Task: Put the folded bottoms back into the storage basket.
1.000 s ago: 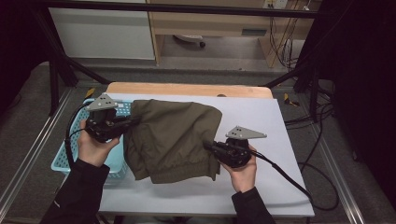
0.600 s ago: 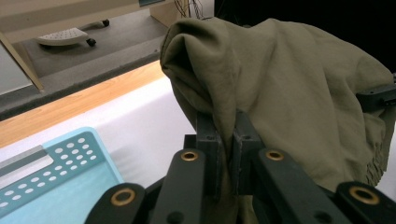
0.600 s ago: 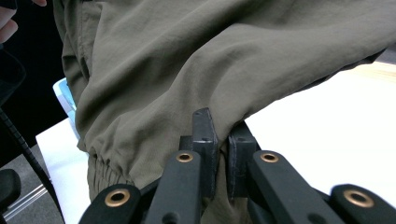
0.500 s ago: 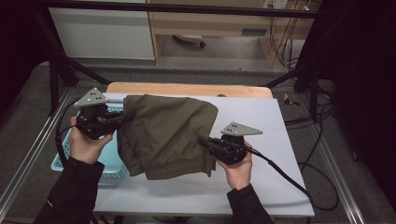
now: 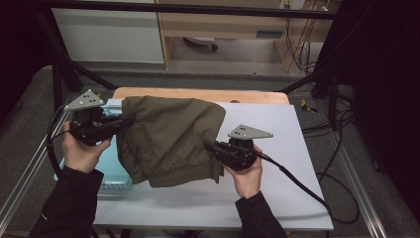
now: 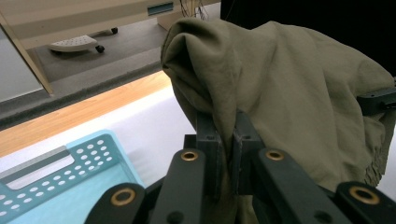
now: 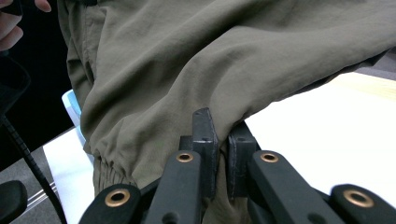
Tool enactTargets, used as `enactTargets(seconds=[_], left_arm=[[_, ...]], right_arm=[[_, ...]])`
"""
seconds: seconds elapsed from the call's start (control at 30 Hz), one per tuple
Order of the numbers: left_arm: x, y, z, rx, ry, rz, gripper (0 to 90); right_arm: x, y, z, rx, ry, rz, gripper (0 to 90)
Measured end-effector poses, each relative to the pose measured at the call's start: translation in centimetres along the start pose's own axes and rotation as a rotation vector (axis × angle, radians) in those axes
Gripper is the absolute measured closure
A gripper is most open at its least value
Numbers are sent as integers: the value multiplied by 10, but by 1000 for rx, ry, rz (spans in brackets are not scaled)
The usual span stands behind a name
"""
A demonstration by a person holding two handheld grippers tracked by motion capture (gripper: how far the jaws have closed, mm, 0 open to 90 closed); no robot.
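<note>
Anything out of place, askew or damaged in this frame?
Nothing stands out. The olive garment hangs bunched and uneven between the left gripper and right gripper, both shut on it, partly over the blue basket. No visible tears or spills.

The blue basket [image 5: 111, 166] at the table's left edge is largely covered by the olive garment [image 5: 168, 139].

1. We take this for a lab or recording room: the white table [image 5: 297, 163] stands inside a black metal frame [image 5: 198, 9]
2. Beyond the table we see a pale cabinet [image 5: 109, 34] on a bare grey floor [image 5: 247, 74]
3. Right of the table, loose cables [image 5: 337, 148] trail across that floor
</note>
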State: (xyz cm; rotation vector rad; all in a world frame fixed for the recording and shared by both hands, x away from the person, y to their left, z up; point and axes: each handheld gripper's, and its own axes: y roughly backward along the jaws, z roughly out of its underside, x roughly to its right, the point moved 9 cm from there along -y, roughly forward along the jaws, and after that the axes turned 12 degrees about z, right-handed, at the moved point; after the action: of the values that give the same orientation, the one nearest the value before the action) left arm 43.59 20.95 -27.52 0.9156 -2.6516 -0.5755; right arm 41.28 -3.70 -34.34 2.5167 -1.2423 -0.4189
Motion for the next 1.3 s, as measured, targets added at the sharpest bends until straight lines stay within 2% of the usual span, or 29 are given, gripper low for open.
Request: enactTargets(seconds=[0.17,0.43,0.97,1.3], left_arm=[[-2,7,-5,-6,-19,-19,840],[-10,16,-9,-2,-20,-41,840],[-27,33,-7,24,3,-51,841],[-40,48,-4,30,19,-76,841]], right_arm=[[-4,-5,-4,3,-3,-7,853],[-13,-10,-11,15,2,-14,853],[-32,-28,-20,29,-1,-32,853],[-46,-38,-25,35,1,-47,853]])
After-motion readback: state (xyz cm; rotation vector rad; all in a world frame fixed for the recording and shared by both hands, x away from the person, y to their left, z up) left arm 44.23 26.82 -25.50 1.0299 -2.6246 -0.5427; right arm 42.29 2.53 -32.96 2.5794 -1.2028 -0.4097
